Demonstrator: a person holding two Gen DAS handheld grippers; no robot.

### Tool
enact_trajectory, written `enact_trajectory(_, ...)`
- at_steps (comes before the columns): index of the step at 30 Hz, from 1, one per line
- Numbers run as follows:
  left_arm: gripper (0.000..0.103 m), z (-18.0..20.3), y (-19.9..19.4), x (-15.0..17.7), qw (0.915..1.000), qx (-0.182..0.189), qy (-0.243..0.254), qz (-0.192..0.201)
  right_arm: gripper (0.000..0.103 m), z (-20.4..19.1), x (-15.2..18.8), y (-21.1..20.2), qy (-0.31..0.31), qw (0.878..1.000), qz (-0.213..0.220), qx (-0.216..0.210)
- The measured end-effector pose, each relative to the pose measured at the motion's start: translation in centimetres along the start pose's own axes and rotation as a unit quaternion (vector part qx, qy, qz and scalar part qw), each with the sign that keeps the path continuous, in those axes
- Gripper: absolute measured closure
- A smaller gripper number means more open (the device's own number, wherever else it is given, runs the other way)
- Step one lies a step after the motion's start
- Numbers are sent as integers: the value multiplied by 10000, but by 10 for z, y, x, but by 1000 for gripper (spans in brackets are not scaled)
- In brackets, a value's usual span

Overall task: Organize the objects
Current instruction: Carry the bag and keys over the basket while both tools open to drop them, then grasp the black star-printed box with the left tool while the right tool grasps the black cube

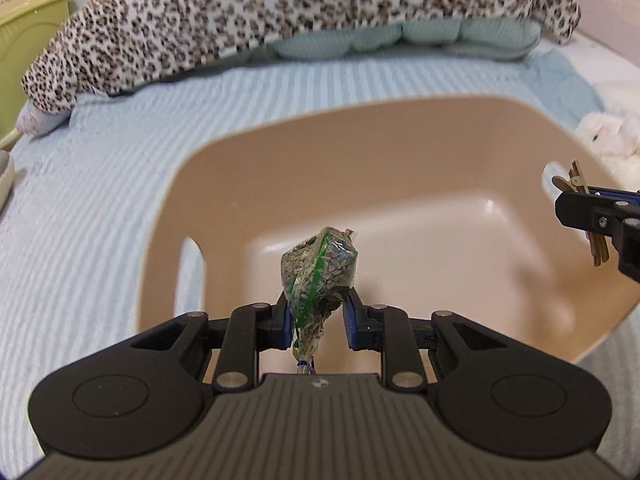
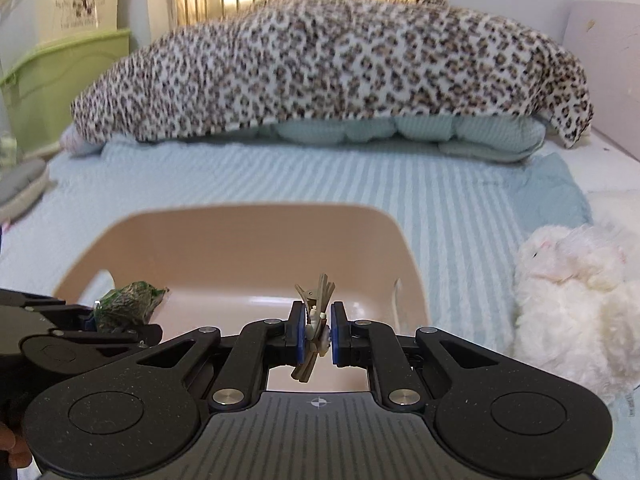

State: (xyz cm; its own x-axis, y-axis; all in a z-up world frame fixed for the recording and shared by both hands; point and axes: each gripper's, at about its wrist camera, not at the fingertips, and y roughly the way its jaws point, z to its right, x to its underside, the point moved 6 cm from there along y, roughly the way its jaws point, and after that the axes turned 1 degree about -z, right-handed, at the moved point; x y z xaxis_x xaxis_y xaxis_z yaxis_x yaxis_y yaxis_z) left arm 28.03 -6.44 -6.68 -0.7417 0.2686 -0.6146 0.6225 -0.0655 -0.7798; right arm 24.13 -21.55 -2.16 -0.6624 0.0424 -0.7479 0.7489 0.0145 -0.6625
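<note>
Both tools hang over the tan plastic basin (image 1: 400, 152), which sits on the bed's pale blue striped cover (image 1: 100, 184).

The left tool (image 1: 316, 320) is clamped on a small clear bag of seeds (image 1: 318, 268) with a green stripe. The left wrist view shows it best: the bag's narrow lower part sits between the blue pads, the fat part sticks up above them, and it all hangs above the basin's floor, near the side with the handle slot. The same view catches the right tool (image 1: 576, 208) at the basin's opposite rim, gripping something brownish, but side-on so it's hard to read.

The right wrist view clears that up: the right tool (image 2: 316, 334) is squeezed shut on a brown hair clip (image 2: 314, 320), prongs poking out above and below the pads, held over the basin's (image 2: 240, 220) near part. The left tool (image 2: 86, 316) and the seed bag (image 2: 128, 300) peek in beside it, over the basin's left side.

Only the right view shows the whole white plush toy (image 2: 576, 292) lying on the bed just beside the basin; the left view catches only a bit of it. Beyond the basin, a leopard-print blanket (image 2: 328, 68) lies over a light green quilt (image 2: 400, 130). Green and cream storage bins (image 2: 60, 72) stand off past the bed's far-left corner.
</note>
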Motion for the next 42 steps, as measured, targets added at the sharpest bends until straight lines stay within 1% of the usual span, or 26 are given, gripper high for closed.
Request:
enact_trajectory(3, 77, -1, 7, 5, 9999, 6, -7, -104, 91, -3, 9, 13, -53, 9998, -201, 35)
enact_trajectory(6, 76, -3, 1, 4, 9999, 72, -6, -85, 91, -5, 15, 16, -106, 9995, -305, 62)
enact_trajectory(8, 73, -3, -8, 0, 9999, 113, 1, 5, 84, -7, 16, 13, -154, 9994, -279, 109)
enact_trajectory(9, 69, -3, -13, -1, 9999, 79, -1, 68, 75, -7, 16, 9, -154, 9995, -235, 137)
enact_trajectory(10, 66, -5, -19, -2, 9999, 45, -21, 134, 71, -7, 14, 5, -135, 9996, -176, 145)
enact_trajectory(11, 53, -6, -26, -3, 9998, 45, -58, 188, 67, -8, 13, -1, -102, 9998, -110, 145)
enact_trajectory(12, 38, -7, -33, -4, 9996, 64, -104, 243, 61, -7, 10, -6, -70, 9999, -56, 138)
enact_trajectory(13, 33, -8, -40, -4, 9994, 86, -142, 314, 53, -7, 8, -12, -42, 9999, 0, 128)
enact_trajectory(14, 29, -10, -49, -4, 9990, 90, -163, 400, 48, -7, 6, -18, -10, 9999, 57, 125)
enact_trajectory(15, 28, -11, -56, -5, 9988, 77, -167, 461, 41, -7, 4, -25, 24, 9999, 111, 124)
enact_trajectory(16, 27, -13, -65, -5, 9985, 56, -172, 514, 36, -7, 3, -32, 56, 9998, 171, 119)
enact_trajectory(17, 22, -14, -73, -4, 9983, 38, -187, 558, 34, -7, 2, -40, 83, 9996, 227, 114)
enact_trajectory(18, 15, -17, -81, -2, 9978, 21, -228, 615, 30, -7, 2, -47, 105, 9996, 258, 109)
enact_trajectory(19, 12, -20, -89, -1, 9973, 11, -277, 676, 25, -8, 2, -53, 126, 9995, 273, 102)
enact_trajectory(20, 8, -22, -96, 2, 9968, 14, -320, 731, 24, -10, 4, -60, 144, 9995, 281, 95)
enact_trajectory(23, 7, -29, -116, 13, 9963, 28, -416, 747, 20, -12, 14, -77, 150, 9994, 285, 117)
enact_trajectory(25, 7, -32, -124, 23, 9966, 29, -463, 686, 12, -14, 24, -85, 147, 9995, 257, 147)
enact_trajectory(28, 7, -37, -130, 40, 9971, -51, -492, 585, 11, -17, 43, -95, 164, 9996, 182, 154)
enact_trajectory(31, 7, -41, -128, 59, 9979, -112, -513, 389, 7, -19, 65, -98, 251, 9996, 8, 120)
enact_trajectory(33, 7, -43, -125, 71, 9981, -110, -537, 285, 6, -19, 81, -97, 280, 9994, -189, 122)
enact_trajectory(39, 7, -45, -110, 106, 9974, 36, -703, -120, 5, -22, 124, -90, 334, 9972, -641, 199)
enact_trajectory(42, 7, -42, -103, 118, 9976, -18, -654, -248, 5, -22, 138, -84, 354, 9958, -810, 247)
